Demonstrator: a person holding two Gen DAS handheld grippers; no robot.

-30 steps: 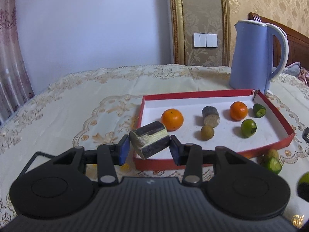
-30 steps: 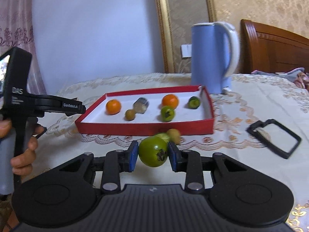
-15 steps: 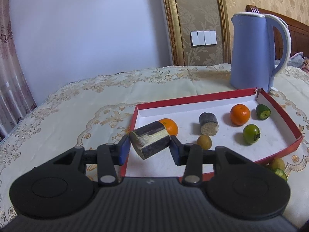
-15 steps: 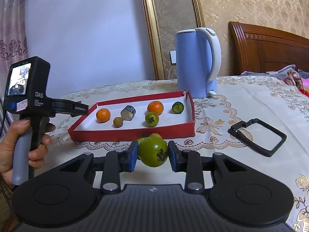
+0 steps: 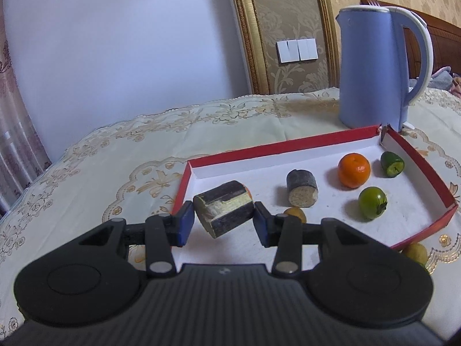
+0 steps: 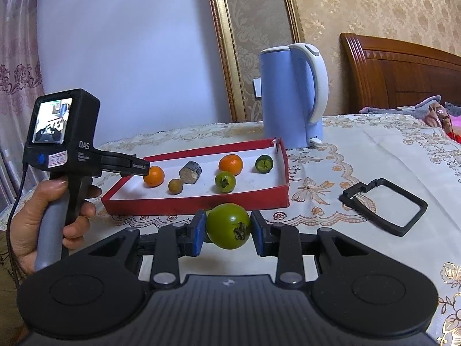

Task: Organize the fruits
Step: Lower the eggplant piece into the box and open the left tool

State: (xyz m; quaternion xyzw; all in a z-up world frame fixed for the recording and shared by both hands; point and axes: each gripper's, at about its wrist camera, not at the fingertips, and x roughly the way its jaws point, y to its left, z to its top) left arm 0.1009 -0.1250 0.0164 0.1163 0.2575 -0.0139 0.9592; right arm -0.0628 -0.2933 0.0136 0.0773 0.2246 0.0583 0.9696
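My left gripper (image 5: 223, 220) is shut on a dark sugarcane piece (image 5: 223, 212) and holds it over the left front part of the red tray (image 5: 276, 148). The tray holds another sugarcane piece (image 5: 302, 189), two oranges (image 5: 353, 170), a green fruit (image 5: 372, 202), a cut green fruit (image 5: 391, 163) and a small brown fruit (image 5: 295, 213). My right gripper (image 6: 229, 232) is shut on a green fruit (image 6: 229, 225), in front of the tray's (image 6: 201, 201) front wall. The left gripper's body (image 6: 66, 132) shows at the tray's left end.
A blue kettle (image 5: 380, 66) stands behind the tray's far right corner. A black rectangular frame (image 6: 384, 206) lies on the tablecloth right of the tray. A small yellow fruit (image 5: 416, 253) lies outside the tray's front wall.
My left gripper has carried the sugarcane piece forward from the tray's front edge to above its floor. My right gripper has drawn back and up with the green fruit.
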